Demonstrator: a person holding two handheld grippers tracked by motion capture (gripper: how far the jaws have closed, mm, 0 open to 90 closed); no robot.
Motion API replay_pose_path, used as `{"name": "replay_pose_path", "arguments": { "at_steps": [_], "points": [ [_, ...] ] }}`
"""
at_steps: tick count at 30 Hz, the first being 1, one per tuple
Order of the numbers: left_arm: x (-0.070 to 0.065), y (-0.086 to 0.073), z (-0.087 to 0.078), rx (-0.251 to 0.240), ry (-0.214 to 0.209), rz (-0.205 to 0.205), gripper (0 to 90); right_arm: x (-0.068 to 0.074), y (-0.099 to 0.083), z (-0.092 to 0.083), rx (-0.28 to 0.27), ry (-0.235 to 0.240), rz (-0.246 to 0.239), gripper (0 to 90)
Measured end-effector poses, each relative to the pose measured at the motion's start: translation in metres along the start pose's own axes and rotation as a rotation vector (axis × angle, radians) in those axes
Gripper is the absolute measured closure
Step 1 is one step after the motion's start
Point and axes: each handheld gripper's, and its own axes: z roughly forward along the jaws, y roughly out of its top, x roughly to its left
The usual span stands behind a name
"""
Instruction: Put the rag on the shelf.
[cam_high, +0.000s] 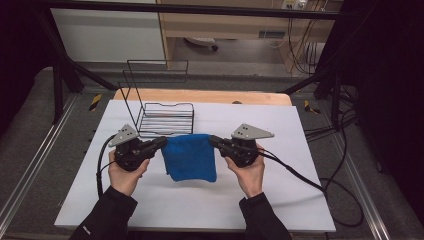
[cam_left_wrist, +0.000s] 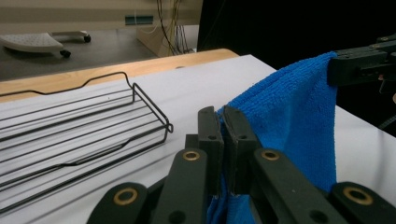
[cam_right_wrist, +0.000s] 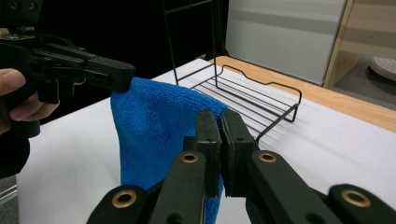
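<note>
- My left gripper (cam_high: 161, 143) is pinching the left upper corner of the blue cloth (cam_high: 190, 156); in the left gripper view its jaws stand pressed together with blue fabric caught between them
- My right gripper (cam_high: 214, 141) is pinching the opposite upper corner; in the right gripper view the jaws are likewise pressed tight on the cloth's edge
- The cloth hangs between the two grippers near the middle of the white tabletop (cam_high: 280, 200), its top edge held up and stretched from left to right; its lower part drapes toward me, and I cannot tell for sure whether the bottom edge rests on the tabletop or just clears it
- It looks doubled over, since the edge in the left gripper view seems to show more than one layer; I would not swear to how many folds are in it
- The black wire rack (cam_high: 165, 117) stands just beyond the cloth, on the far left part of the tabletop, with its tall back frame rising behind; nothing lies in it
- As I judge it, the pick-up is done: both corners are secured and the cloth is lifted and spread; what is left is either another fold or carrying it forward and laying it in the rack, then letting go with both grippers
</note>
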Motion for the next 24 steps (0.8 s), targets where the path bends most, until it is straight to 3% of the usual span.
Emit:
{"name": "replay_pose_path", "arguments": {
  "at_steps": [24],
  "points": [
    [0.009, 0.018, -0.026, -0.136, 0.049, -0.011, 86.5, 0.016, 0.029, 0.01, -0.09, 0.006, -0.044, 87.7]
  ]
}}
